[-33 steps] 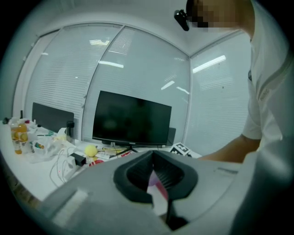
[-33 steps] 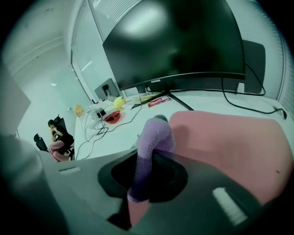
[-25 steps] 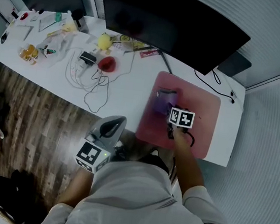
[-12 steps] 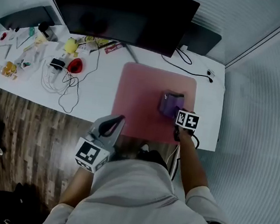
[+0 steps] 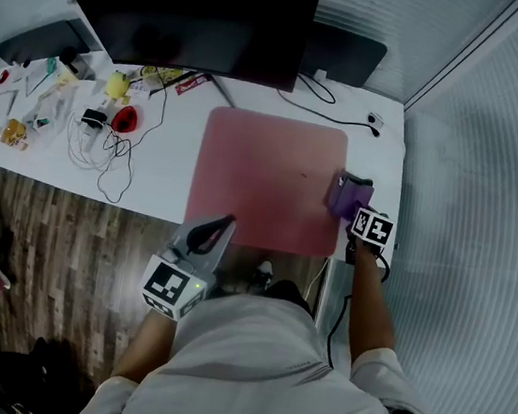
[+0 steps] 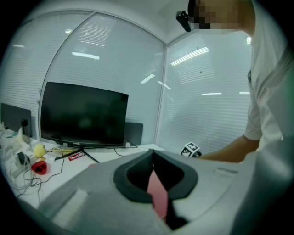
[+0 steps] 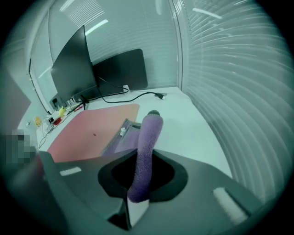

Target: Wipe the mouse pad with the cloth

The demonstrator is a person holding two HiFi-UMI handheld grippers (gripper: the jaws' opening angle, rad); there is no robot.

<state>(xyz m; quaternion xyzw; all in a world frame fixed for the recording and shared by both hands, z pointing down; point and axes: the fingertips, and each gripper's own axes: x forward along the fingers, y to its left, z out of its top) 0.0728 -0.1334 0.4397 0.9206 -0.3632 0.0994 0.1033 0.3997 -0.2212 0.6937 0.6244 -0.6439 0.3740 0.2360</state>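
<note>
A pink mouse pad (image 5: 267,179) lies on the white desk (image 5: 168,175) in front of the monitor. My right gripper (image 5: 358,210) is shut on a purple cloth (image 5: 347,195), which rests at the pad's right edge, partly on the bare desk. In the right gripper view the cloth (image 7: 144,151) runs up between the closed jaws, its free end lying on the pad (image 7: 87,133). My left gripper (image 5: 210,235) hangs off the desk's front edge, shut, with nothing in it; the pad (image 6: 158,195) shows through its jaw gap.
A black monitor (image 5: 194,18) stands at the back with a dark box (image 5: 345,56) to its right. Cables (image 5: 106,148), a red object (image 5: 125,118), a yellow toy (image 5: 116,86) and small clutter fill the desk's left. A black cable (image 5: 342,118) crosses the back right. Wood floor lies below.
My right gripper has dragged the cloth rightwards across the pad, from its left part to its right edge. The left gripper has stayed by the desk's front edge.
</note>
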